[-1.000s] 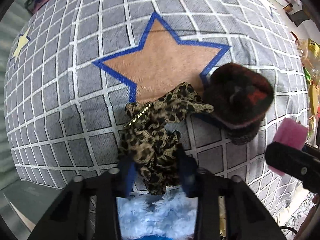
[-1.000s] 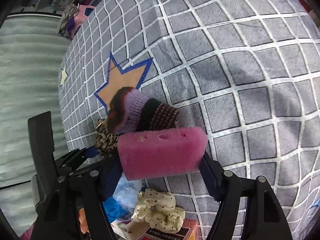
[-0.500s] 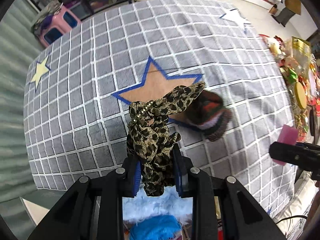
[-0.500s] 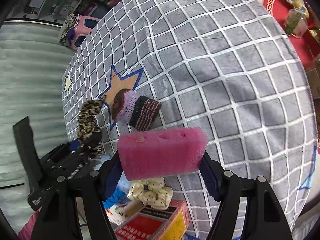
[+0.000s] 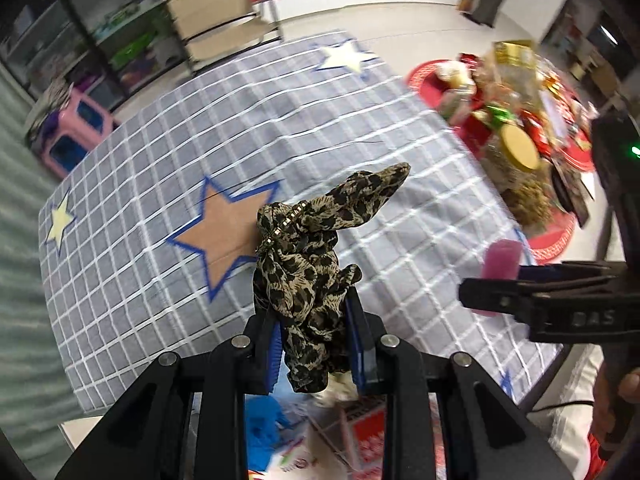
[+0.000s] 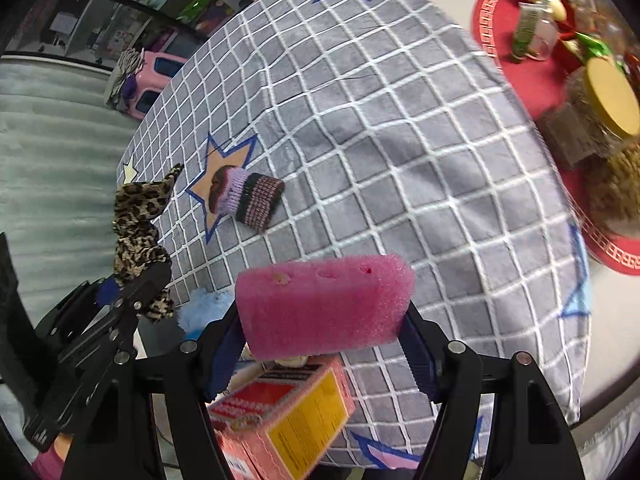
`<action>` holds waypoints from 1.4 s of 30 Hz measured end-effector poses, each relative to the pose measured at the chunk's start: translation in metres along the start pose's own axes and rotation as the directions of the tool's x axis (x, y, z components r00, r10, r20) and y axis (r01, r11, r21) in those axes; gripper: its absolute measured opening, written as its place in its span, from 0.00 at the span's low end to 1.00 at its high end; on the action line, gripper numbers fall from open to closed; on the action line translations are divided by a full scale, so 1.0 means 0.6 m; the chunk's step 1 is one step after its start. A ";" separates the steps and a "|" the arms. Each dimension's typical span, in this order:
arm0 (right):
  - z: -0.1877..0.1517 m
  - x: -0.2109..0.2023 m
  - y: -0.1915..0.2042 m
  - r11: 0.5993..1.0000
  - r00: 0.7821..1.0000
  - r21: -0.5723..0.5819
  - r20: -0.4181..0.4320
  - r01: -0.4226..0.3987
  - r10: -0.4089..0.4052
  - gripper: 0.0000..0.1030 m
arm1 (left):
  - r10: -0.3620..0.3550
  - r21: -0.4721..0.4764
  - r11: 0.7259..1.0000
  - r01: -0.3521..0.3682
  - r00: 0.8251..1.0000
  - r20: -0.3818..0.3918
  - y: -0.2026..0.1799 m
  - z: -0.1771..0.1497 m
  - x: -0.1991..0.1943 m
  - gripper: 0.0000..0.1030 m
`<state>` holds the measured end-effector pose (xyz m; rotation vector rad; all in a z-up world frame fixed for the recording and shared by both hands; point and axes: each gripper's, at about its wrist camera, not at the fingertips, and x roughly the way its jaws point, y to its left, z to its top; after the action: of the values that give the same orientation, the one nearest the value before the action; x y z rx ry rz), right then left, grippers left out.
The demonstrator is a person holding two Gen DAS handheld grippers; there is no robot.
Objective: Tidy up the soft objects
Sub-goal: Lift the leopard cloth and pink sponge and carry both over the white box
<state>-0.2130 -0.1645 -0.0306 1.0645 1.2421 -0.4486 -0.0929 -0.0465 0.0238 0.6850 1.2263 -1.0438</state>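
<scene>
Two tongs are up above the bench (image 6: 400, 128), each gripping one soft thing. The left tongs (image 5: 316, 344) are nearly closed, their blue pads pressed into a leopard-print fabric piece (image 5: 312, 248), which is bunched between them and stands up with one pointed tail reaching toward the upper right; a short row of small studs runs across its top fold. In the right wrist view the same left tongs (image 6: 132, 280) appear at the left edge with the leopard cloth (image 6: 138, 216) sticking up from them, clear of the bench cover.

The right tongs (image 6: 324, 344) stand fairly wide, clamped on the two ends of a pink sponge (image 6: 324, 304), which lies crosswise between the pads with small holes along its upper face. From the left wrist view the right tongs (image 5: 496, 284) show at the right side, the sponge (image 5: 500, 264) seen end-on.

On the bench a grey cover with a white grid and star patches is spread. A knitted hat (image 6: 246, 196) in lilac, dark and striped bands lies on its side on the tan star (image 6: 228, 160), partly overlapping its right edge, well apart from both tongs.

Below the tongs, at the near edge, sit a pink and yellow box (image 6: 288, 412) and a pale blue fluffy thing (image 6: 204, 308). At the far right a red mat (image 6: 532, 64) carries jars and wrapped goods.
</scene>
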 end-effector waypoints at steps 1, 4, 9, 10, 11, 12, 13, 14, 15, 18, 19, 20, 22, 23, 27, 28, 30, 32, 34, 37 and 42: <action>-0.008 -0.008 -0.005 1.000 1.000 0.005 0.010 0.009 -0.009 0.70 | -0.011 0.015 1.000 0.011 1.000 0.005 -0.008 -0.002 -0.003 0.29; -0.028 -0.027 -0.016 0.999 0.999 0.016 0.034 0.031 -0.032 0.70 | -0.050 0.062 0.997 0.049 0.998 0.023 -0.041 -0.012 -0.027 0.29; -0.072 -0.060 -0.038 0.997 0.995 0.035 0.067 0.072 -0.075 0.70 | -0.098 0.158 0.983 0.090 0.994 0.045 -0.092 -0.042 -0.064 0.29; -0.081 -0.066 -0.043 0.996 0.994 0.041 0.072 0.078 -0.081 0.70 | -0.107 0.176 0.980 0.097 0.993 0.046 -0.100 -0.050 -0.069 0.29; -0.091 -0.072 -0.048 0.995 0.993 0.050 0.077 0.082 -0.086 0.70 | -0.118 0.196 0.975 0.108 0.992 0.044 -0.108 -0.058 -0.075 0.29; -0.100 -0.077 -0.052 0.995 0.993 0.060 0.081 0.085 -0.090 0.70 | -0.132 0.219 0.968 0.120 0.990 0.040 -0.118 -0.070 -0.082 0.29; -0.111 -0.082 -0.058 0.993 0.992 0.071 0.084 0.090 -0.096 0.70 | -0.142 0.241 0.962 0.129 0.989 0.039 -0.126 -0.081 -0.089 0.29; -0.119 -0.085 -0.061 0.992 0.991 0.078 0.086 0.094 -0.101 0.70 | -0.149 0.262 0.956 0.134 0.988 0.037 -0.132 -0.090 -0.094 0.29; -0.128 -0.088 -0.065 0.991 0.990 0.087 0.089 0.098 -0.105 0.70 | -0.158 0.289 0.947 0.141 0.987 0.037 -0.140 -0.103 -0.101 0.29; -0.155 -0.096 -0.072 0.988 0.988 0.110 0.094 0.112 -0.123 0.70 | -0.188 0.353 0.921 0.166 0.982 0.031 -0.158 -0.138 -0.121 0.29; -0.166 -0.098 -0.074 0.986 0.987 0.117 0.096 0.119 -0.130 0.70 | -0.195 0.371 0.913 0.170 0.980 0.031 -0.163 -0.150 -0.128 0.29; -0.175 -0.099 -0.074 0.985 0.986 0.121 0.097 0.123 -0.135 0.70 | -0.201 0.395 0.902 0.172 0.979 0.033 -0.166 -0.165 -0.135 0.29; -0.193 -0.100 -0.075 0.982 0.984 0.128 0.097 0.136 -0.149 0.70 | -0.207 0.420 0.891 0.173 0.978 0.036 -0.167 -0.184 -0.146 0.29; -0.201 -0.099 -0.074 0.981 0.983 0.131 0.096 0.141 -0.154 0.70 | -0.212 0.427 0.887 0.177 0.977 0.035 -0.164 -0.197 -0.152 0.29; -0.240 -0.098 -0.062 0.979 0.981 0.124 0.090 0.160 -0.171 0.70 | -0.209 0.430 0.887 0.169 0.977 0.046 -0.143 -0.234 -0.169 0.29; -0.251 -0.097 -0.055 0.979 0.980 0.115 0.089 0.167 -0.177 0.70 | -0.205 0.425 0.890 0.165 0.978 0.050 -0.133 -0.245 -0.173 0.29; -0.272 -0.094 -0.042 0.980 0.979 0.095 0.084 0.177 -0.185 0.70 | -0.195 0.409 0.899 0.156 0.979 0.057 -0.115 -0.264 -0.178 0.29; -0.293 -0.088 -0.028 0.981 0.980 0.082 0.075 0.178 -0.184 0.70 | -0.187 0.390 0.908 0.150 0.981 0.058 -0.096 -0.281 -0.181 0.29; -0.314 -0.081 -0.011 0.982 0.981 0.065 0.065 0.179 -0.183 0.70 | -0.176 0.365 0.920 0.142 0.982 0.062 -0.074 -0.299 -0.183 0.29; -0.341 -0.069 0.012 0.983 0.982 0.042 0.054 0.177 -0.179 0.70 | -0.167 0.330 0.934 0.135 0.983 0.070 -0.046 -0.324 -0.189 0.29; -0.378 -0.050 0.059 0.983 0.983 -0.014 0.031 0.182 -0.181 0.70 | -0.143 0.256 0.960 0.114 0.985 0.097 0.001 -0.363 -0.202 0.29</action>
<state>-0.3176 0.0356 0.0217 0.9311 1.3198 -0.5904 -0.1831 0.1768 0.0879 0.7342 1.0599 -1.3438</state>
